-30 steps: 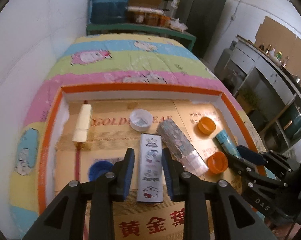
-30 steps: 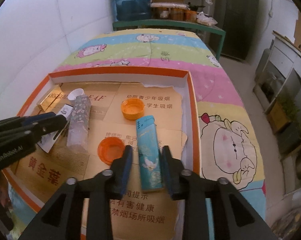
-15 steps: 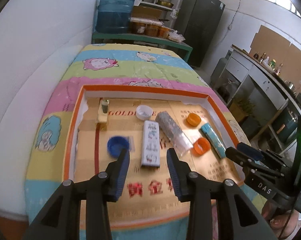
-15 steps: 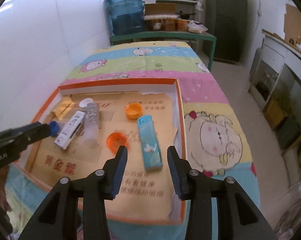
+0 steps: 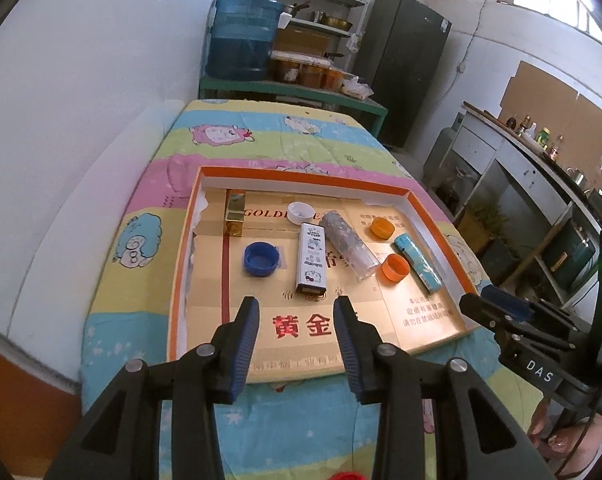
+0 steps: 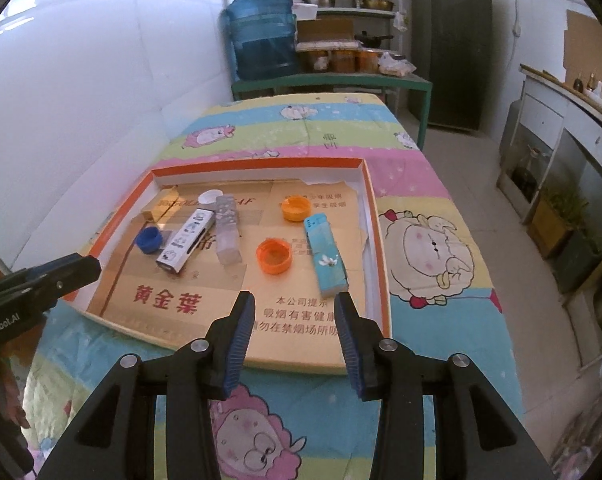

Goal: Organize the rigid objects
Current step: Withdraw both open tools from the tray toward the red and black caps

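Caps [image 5: 261,259]: two orange, one blue.

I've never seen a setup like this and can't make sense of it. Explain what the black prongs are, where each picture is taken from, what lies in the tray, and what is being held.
No robot here: a person holds a two-fingered tool in each hand, with a wide-angle camera on each looking along the fingers. One picture comes from the left tool, the other from the right tool; each also catches the other tool at its edge.

On the cartoon bedspread sits a shallow orange-rimmed tray lined with cardboard. In it lie a blue cap, a white cap, two orange caps, a gold box, a white printed box, a clear tube and a teal lighter.

Nothing is held: both tools are open, short of the objects.
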Demonstrator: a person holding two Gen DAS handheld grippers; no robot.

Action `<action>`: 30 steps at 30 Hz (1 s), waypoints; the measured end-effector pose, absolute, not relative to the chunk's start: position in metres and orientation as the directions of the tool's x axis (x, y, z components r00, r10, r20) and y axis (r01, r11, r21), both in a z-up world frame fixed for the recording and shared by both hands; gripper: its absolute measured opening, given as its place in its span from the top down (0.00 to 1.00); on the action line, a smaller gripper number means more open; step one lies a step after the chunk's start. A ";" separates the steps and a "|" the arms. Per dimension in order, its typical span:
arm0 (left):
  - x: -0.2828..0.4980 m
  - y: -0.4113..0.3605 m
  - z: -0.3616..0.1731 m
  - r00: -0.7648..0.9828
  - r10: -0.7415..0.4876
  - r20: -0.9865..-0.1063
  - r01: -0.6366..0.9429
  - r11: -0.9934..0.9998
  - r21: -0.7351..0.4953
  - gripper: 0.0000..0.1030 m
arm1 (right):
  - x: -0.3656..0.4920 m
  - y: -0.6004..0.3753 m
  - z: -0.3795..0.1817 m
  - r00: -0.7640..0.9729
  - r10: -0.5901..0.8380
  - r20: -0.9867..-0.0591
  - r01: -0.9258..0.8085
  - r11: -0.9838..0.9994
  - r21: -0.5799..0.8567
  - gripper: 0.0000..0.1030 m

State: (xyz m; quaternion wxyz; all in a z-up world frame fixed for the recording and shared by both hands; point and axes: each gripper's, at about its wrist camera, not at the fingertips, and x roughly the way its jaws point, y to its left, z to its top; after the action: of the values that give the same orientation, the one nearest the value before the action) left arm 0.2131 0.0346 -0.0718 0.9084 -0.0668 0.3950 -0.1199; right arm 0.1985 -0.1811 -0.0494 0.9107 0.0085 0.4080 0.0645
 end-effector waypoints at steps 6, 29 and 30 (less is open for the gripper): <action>0.195 0.037 -0.072 0.673 -0.244 -0.698 0.161 0.970 -0.184 0.51 | 0.180 -0.177 -0.046 0.650 0.144 -0.746 -0.132 0.988 0.076 0.41; 0.140 0.033 -0.079 0.689 -0.202 -0.696 0.159 0.979 -0.127 0.50 | 0.134 -0.160 -0.053 0.624 0.203 -0.755 -0.172 0.978 0.120 0.38; 0.138 0.033 -0.079 0.689 -0.204 -0.695 0.161 0.979 -0.128 0.50 | 0.133 -0.160 -0.053 0.624 0.205 -0.754 -0.174 0.977 0.121 0.38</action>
State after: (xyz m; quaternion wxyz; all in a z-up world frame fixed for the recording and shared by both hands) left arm 0.1380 0.0333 -0.0793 0.9186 -0.0286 0.3815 -0.0993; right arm 0.1333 -0.1598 -0.0527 0.9010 0.0183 0.4205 0.1052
